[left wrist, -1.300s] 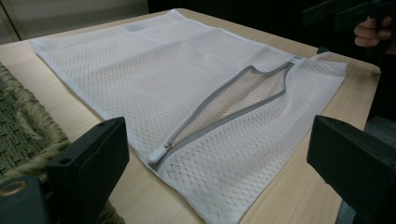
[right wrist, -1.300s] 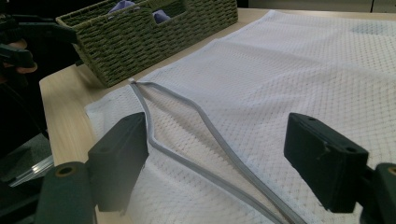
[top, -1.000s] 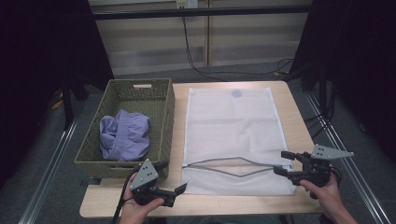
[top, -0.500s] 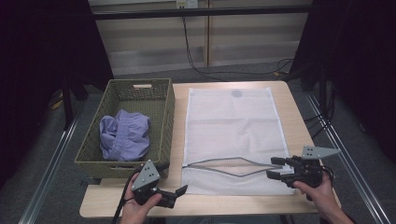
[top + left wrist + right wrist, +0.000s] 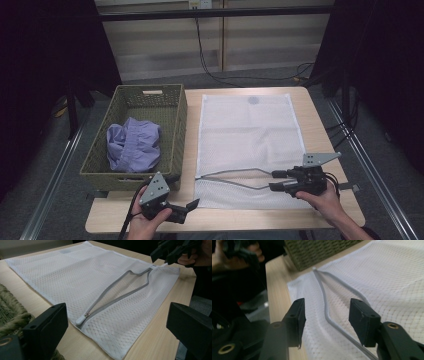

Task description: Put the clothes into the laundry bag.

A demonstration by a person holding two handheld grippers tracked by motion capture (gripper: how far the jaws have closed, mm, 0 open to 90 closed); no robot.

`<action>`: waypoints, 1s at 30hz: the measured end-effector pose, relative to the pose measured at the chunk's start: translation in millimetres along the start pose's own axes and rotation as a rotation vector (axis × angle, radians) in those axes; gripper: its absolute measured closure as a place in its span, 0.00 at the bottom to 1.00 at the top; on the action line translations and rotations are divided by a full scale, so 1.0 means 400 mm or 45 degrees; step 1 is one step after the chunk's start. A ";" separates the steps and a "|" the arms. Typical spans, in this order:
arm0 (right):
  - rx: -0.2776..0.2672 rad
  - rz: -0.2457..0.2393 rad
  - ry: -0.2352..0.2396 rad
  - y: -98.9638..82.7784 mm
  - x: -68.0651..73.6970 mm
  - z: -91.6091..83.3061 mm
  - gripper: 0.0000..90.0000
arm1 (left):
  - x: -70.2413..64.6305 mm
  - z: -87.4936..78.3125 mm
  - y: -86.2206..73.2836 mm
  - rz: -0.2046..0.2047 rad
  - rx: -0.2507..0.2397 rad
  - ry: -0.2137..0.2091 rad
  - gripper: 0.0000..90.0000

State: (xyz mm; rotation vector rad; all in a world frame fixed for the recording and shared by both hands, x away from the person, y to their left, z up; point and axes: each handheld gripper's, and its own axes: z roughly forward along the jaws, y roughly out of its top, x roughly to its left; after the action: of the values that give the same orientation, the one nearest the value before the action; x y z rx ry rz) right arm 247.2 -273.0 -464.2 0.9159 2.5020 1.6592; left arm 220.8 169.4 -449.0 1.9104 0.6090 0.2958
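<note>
A white mesh laundry bag [image 5: 247, 135] lies flat on the table, its grey zipper [image 5: 235, 175] gaping open near the front edge. My right gripper [image 5: 274, 180] sits at the zipper's right end. Its jaws have just been closing; in the right gripper view the grey zipper edge [image 5: 325, 305] runs between them untouched, so my right gripper [image 5: 327, 312] is open. My left gripper [image 5: 192, 205] rests at the table's front left, open and holding nothing. In the left gripper view its wide jaws frame the white zipper pull [image 5: 81, 320].
A green woven basket [image 5: 177, 130] stands left of the bag with a lavender garment [image 5: 134, 145] bundled inside. The basket's corner [image 5: 317, 250] lies just beyond the zipper's left end. The table's front edge runs close under both hands.
My right gripper has slid left along the table to the zipper's right end, and its jaws have narrowed. The left gripper has stayed put.
</note>
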 end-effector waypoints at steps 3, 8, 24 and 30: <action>0.037 -0.007 0.037 0.002 0.001 0.011 0.56 | 0.002 0.002 -0.001 -0.003 -0.006 -0.003 0.04; 0.024 -0.006 0.042 0.019 -0.005 0.023 0.59 | 0.004 0.003 0.000 0.002 0.007 -0.003 0.05; 0.074 -0.027 -0.038 0.118 -0.032 0.103 0.61 | 0.005 0.002 -0.001 0.011 0.014 0.005 0.05; 0.136 -0.035 -0.050 0.144 -0.049 0.134 0.62 | 0.004 0.002 -0.001 0.013 0.022 0.004 0.05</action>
State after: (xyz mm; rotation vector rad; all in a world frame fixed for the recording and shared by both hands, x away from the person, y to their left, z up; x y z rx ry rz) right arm 306.7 -221.5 -445.2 0.9088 2.5862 1.4980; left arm 222.5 169.8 -449.9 1.9307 0.6056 0.3012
